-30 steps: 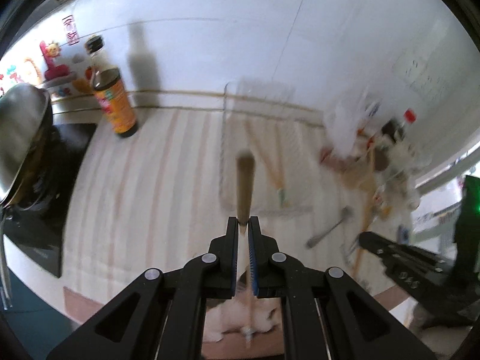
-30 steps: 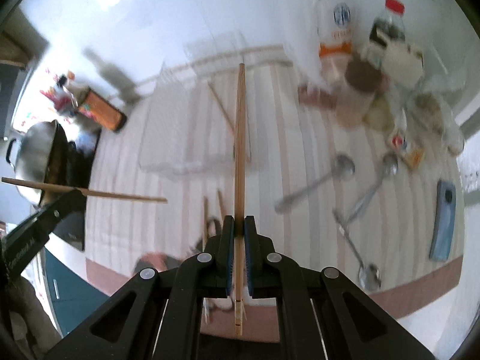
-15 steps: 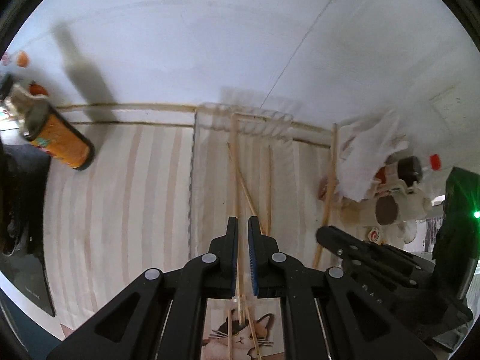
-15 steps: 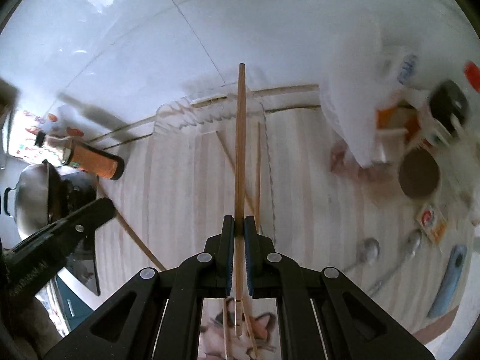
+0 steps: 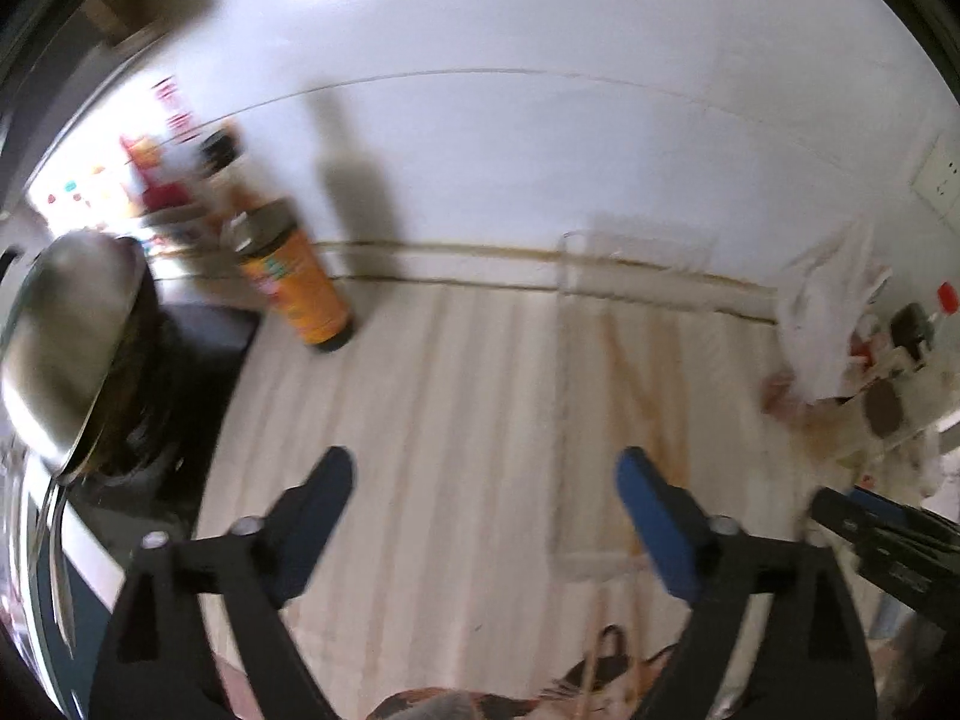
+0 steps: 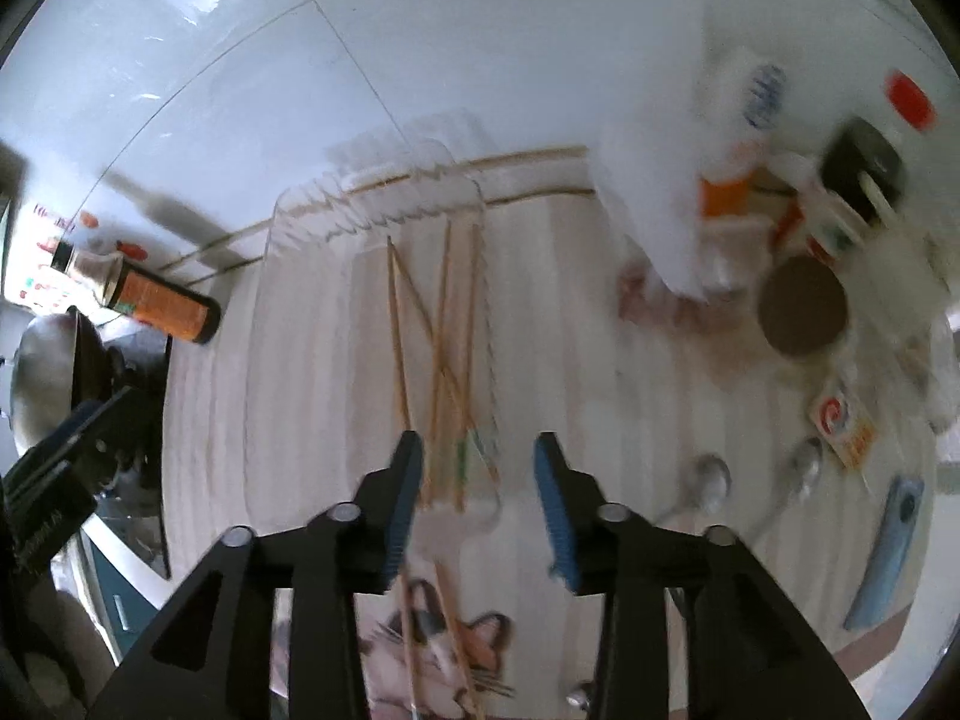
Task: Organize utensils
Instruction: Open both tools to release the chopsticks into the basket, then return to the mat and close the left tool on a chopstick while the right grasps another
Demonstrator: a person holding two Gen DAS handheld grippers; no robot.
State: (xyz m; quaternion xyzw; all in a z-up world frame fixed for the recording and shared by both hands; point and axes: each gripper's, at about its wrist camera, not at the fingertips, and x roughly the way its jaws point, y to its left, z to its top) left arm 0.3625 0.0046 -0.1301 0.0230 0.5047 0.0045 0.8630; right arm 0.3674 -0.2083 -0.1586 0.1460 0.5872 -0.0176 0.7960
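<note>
A clear plastic tray [image 6: 282, 324] lies on the striped counter against the wall and holds several wooden chopsticks [image 6: 441, 354]. My right gripper [image 6: 480, 480] is open and empty just above the tray's near end. More chopsticks [image 6: 450, 648] lie on a cat-print mat below it. Two metal spoons [image 6: 708, 483] lie to the right. In the left wrist view the tray [image 5: 567, 396] with chopsticks [image 5: 648, 396] is blurred, to the right of centre. My left gripper [image 5: 486, 474] is wide open and empty over the counter, left of the tray.
A sauce bottle [image 5: 294, 288] stands at the back left, beside a steel wok [image 5: 66, 348] on a black stove. Bottles, jars and a white bag [image 6: 774, 180] crowd the right. A blue case [image 6: 888, 558] lies near the front right edge.
Both grippers have opened and let go of their chopsticks, which now lie in the tray. Both have drawn back, the left one swinging left.
</note>
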